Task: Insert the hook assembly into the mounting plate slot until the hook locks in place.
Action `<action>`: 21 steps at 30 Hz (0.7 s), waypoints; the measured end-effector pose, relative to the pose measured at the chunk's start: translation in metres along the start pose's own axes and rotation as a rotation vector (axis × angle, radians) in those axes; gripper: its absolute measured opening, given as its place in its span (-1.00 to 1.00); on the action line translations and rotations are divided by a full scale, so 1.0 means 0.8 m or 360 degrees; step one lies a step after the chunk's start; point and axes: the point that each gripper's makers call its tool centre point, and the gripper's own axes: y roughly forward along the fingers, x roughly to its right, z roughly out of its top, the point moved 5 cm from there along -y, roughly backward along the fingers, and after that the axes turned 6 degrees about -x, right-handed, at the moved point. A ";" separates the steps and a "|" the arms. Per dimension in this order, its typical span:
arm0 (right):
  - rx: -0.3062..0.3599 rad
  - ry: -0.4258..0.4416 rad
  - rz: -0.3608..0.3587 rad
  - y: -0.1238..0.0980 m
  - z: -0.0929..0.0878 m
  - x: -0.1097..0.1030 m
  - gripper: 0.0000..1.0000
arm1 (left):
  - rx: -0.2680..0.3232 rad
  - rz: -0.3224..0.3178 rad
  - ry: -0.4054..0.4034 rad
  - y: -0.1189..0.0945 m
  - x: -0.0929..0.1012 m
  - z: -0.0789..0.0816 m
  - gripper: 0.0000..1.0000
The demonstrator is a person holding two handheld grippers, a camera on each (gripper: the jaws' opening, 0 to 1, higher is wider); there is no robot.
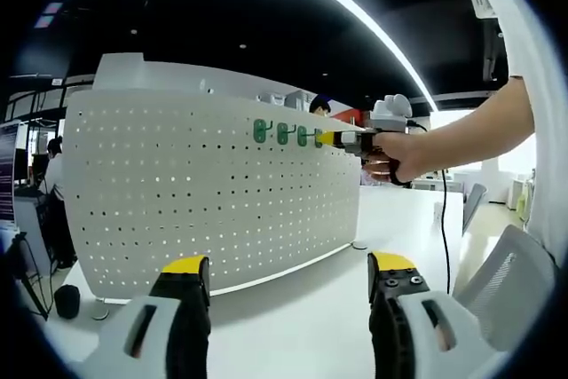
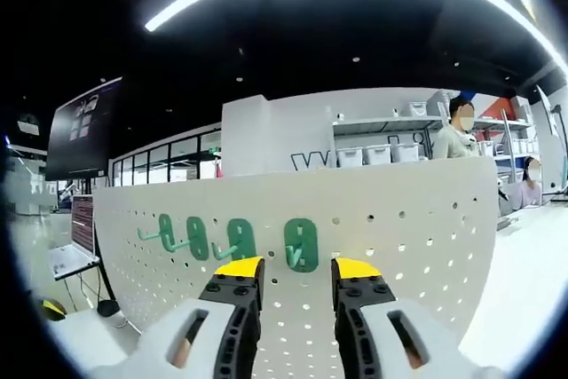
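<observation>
White pegboard point(image 1: 213, 193) stands upright on the table point(image 1: 390, 219). Four green hooks point(image 2: 302, 244) sit in a row near its top edge. Right gripper point(image 2: 293, 265) is up close to the board, jaws apart, nothing between them; the rightmost hook shows in the gap, seemingly already seated, though depth is hard to judge. Left gripper point(image 1: 288, 265) hangs back over the table, jaws wide, empty. From there the person's hand point(image 1: 390, 155) is seen at the hook row.
</observation>
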 end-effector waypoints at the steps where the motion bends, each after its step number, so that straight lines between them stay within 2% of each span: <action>1: -0.0003 -0.0017 0.0022 -0.003 -0.001 -0.002 -0.42 | 0.0000 0.0000 0.0000 0.000 0.000 0.000 0.49; 6: -0.0016 -0.0026 0.0128 -0.010 -0.008 -0.012 -0.39 | -0.0003 -0.0005 0.0004 0.000 0.001 0.000 0.49; 10: -0.0022 -0.0012 0.0151 -0.015 -0.012 -0.013 -0.37 | 0.0000 -0.0004 0.0007 0.000 0.001 0.000 0.49; 13: -0.0034 -0.0062 0.0164 -0.016 -0.014 -0.018 -0.37 | 0.0000 -0.0006 0.0009 0.000 0.002 0.000 0.49; 19: -0.0021 0.0000 0.0210 -0.029 -0.020 -0.022 -0.34 | -0.0001 -0.0001 0.0017 0.000 0.001 0.002 0.47; 21: -0.0035 -0.0024 0.0210 -0.032 -0.022 -0.023 -0.33 | 0.0000 0.0002 0.0013 -0.001 0.001 0.003 0.47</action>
